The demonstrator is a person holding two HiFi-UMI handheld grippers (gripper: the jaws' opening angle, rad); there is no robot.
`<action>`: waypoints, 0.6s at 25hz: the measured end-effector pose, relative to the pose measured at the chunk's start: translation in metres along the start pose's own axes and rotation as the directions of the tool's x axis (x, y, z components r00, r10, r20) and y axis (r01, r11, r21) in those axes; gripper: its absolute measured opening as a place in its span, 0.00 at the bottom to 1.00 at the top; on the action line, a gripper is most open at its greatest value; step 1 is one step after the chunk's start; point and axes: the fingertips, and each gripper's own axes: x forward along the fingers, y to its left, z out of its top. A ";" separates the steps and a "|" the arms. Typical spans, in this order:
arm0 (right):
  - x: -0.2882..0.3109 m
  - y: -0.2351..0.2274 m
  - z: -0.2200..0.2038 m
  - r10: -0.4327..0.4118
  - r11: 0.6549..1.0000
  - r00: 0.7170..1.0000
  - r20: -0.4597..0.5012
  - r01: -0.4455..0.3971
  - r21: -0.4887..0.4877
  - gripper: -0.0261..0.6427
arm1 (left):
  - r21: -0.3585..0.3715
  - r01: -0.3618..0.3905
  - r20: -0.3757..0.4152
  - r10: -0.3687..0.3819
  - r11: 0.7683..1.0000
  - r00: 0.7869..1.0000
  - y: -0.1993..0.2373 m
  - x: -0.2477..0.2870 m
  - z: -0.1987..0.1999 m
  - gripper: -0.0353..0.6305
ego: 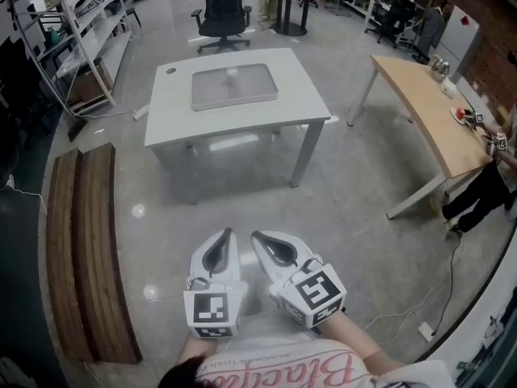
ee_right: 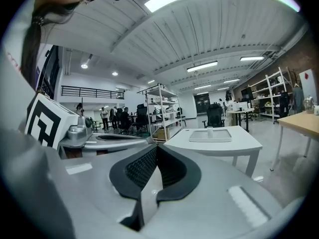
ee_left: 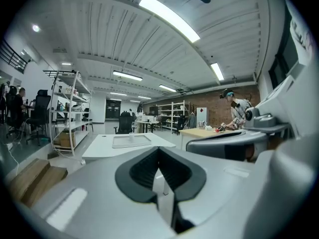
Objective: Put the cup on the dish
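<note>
A small white cup [ego: 232,73] stands in the far part of a shallow grey tray-like dish [ego: 242,95] on a white table [ego: 178,111], a few steps ahead across the floor. Both grippers are held close to the person's body, side by side and pointing at the table. My left gripper [ego: 227,234] is shut with nothing in it, and my right gripper [ego: 256,235] is shut and empty too. In the left gripper view the cup [ee_left: 131,136] is small and far beyond the left gripper [ee_left: 159,151]. The right gripper view shows the cup [ee_right: 210,131] on the dish [ee_right: 219,137] beyond the right gripper [ee_right: 156,149].
Behind the table stands a black office chair [ego: 224,10]. A long wooden table [ego: 424,107] runs along the right, with a person [ee_left: 234,106] at it. Wooden planks [ego: 85,249] lie on the floor at the left, with shelving [ego: 77,23] beyond.
</note>
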 end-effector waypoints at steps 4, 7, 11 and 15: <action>0.016 -0.021 0.014 0.038 0.999 0.999 0.013 -0.038 -0.023 0.04 | 0.002 -0.006 0.001 0.006 1.000 1.000 0.004 0.034 0.012 0.05; 0.027 -0.042 0.023 0.056 0.997 0.998 0.002 -0.055 -0.050 0.04 | 0.010 -0.007 0.006 0.007 1.000 1.000 0.004 0.061 0.022 0.05; 0.036 -0.071 0.028 0.080 0.994 0.996 -0.030 -0.082 -0.072 0.04 | 0.000 -0.036 0.026 0.036 0.999 0.999 0.002 0.092 0.035 0.05; 0.048 -0.094 0.040 0.090 0.989 0.995 -0.034 -0.093 -0.116 0.04 | -0.005 -0.069 0.043 0.069 0.998 0.997 0.004 0.116 0.044 0.05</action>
